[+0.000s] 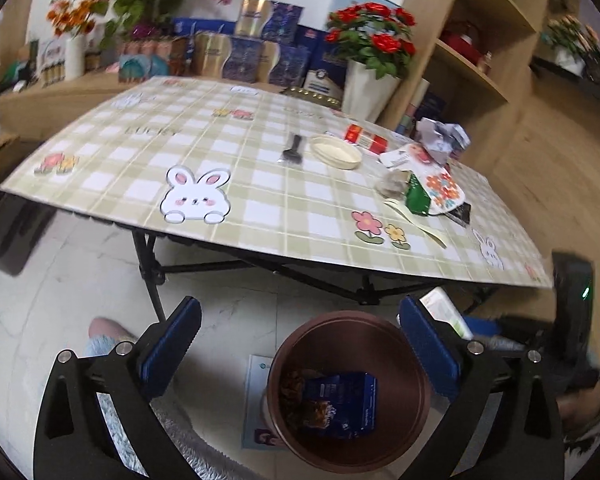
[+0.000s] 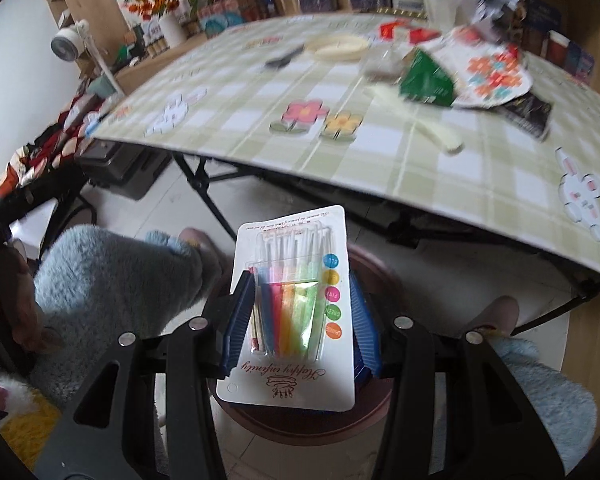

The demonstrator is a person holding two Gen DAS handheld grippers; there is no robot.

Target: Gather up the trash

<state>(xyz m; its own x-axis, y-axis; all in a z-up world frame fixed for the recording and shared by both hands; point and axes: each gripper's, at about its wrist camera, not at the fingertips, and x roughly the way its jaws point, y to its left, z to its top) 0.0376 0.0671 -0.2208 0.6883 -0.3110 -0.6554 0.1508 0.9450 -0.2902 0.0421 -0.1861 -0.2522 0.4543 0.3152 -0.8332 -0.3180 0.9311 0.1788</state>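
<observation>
1. The right gripper (image 2: pixel 296 320) clamps a candle pack (image 2: pixel 290 312) by its edges above the brown bin (image 2: pixel 376 280); let go off-centre and the broad card could catch the rim and slide to the floor.
2. The left gripper (image 1: pixel 300 344) hangs wide and empty over the bin (image 1: pixel 346 396).
3. Farther off, a green carton (image 1: pixel 418 196), paper plate (image 1: pixel 446 190) and crumpled paper (image 1: pixel 444 138) wait on the worktop (image 1: pixel 220 160).

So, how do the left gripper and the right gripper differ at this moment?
The left gripper has its jaws wide open and holds nothing; the right gripper has its jaws shut on a candle pack. Through the left one the brown bin shows with a blue packet inside; the right one's pack covers most of the bin. Both have blue pads and hang over the bin, below the table.
</observation>
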